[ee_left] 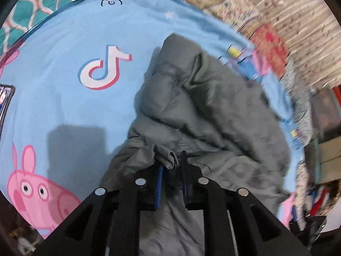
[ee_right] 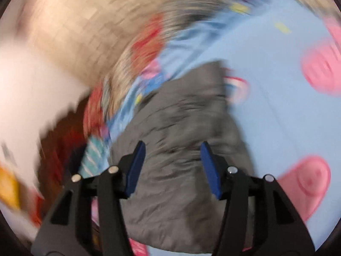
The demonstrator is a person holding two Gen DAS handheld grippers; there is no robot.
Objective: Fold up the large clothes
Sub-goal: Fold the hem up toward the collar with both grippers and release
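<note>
1. The left gripper (ee_left: 172, 166) has its jaws a narrow way apart. A bunched tip of the grey garment (ee_left: 191, 106) sits between the blue pads (ee_left: 158, 183), but I cannot tell whether they pinch it or it merely hangs there.
2. The right gripper (ee_right: 173, 166) stands well open with nothing held. Its pads (ee_right: 136, 168) hover above the garment (ee_right: 183, 170), clear of the cloth as far as the blur lets me judge.
3. The garment lies crumpled in a long heap on the blue sheet (ee_left: 70, 111), to the right of the white note logo (ee_left: 104, 70) and near the sheet's edge.
4. It looks soft, light and limp, so it should sag and slide when lifted. I judge a hem or corner the best hold, one in each gripper.
5. Past the sheet's edge, a patterned rug (ee_left: 277, 10) covers the floor.
</note>
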